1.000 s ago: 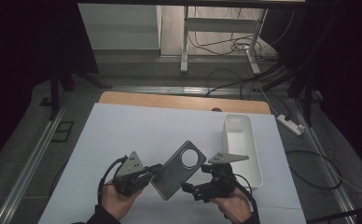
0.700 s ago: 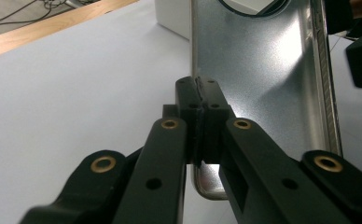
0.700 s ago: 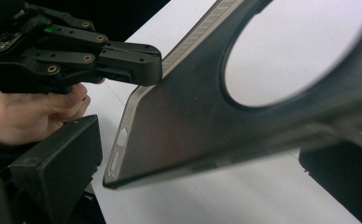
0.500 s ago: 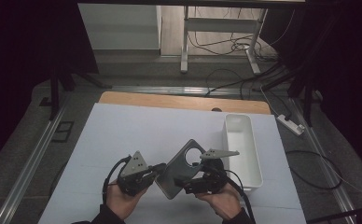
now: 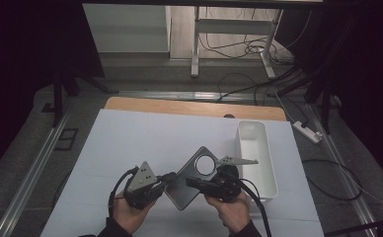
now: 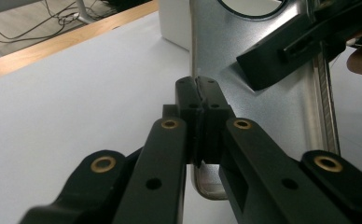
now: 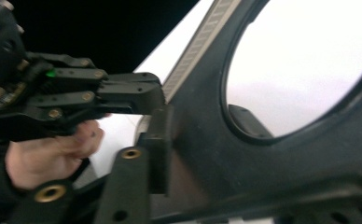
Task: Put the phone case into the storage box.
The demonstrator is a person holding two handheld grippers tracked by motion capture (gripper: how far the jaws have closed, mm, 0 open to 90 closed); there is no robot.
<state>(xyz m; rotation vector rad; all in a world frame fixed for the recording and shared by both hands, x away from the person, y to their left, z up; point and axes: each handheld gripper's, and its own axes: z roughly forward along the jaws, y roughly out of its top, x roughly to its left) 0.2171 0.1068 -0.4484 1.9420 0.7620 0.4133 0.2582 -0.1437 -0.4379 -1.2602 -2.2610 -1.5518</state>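
Observation:
A grey metal-look phone case (image 5: 192, 170) with a round camera hole is held above the white table between both hands. My left gripper (image 5: 169, 178) is shut on its lower left edge; in the left gripper view its jaws (image 6: 198, 91) pinch the thin rim of the case (image 6: 272, 121). My right gripper (image 5: 192, 182) reaches in from the right and its jaws have just been closing. In the right gripper view the right gripper (image 7: 200, 135) has one pad flat on the case (image 7: 309, 154), the other showing through the hole.
A long white bin (image 5: 256, 158) stands to the right of the hands. The white table cover (image 5: 130, 143) ends at a wooden strip (image 5: 194, 106) at the back. Beyond lie cables and a power strip (image 5: 308, 132) on the floor.
My right gripper has moved left onto the case and its jaws have closed over it. The left gripper has kept its grip and its place.

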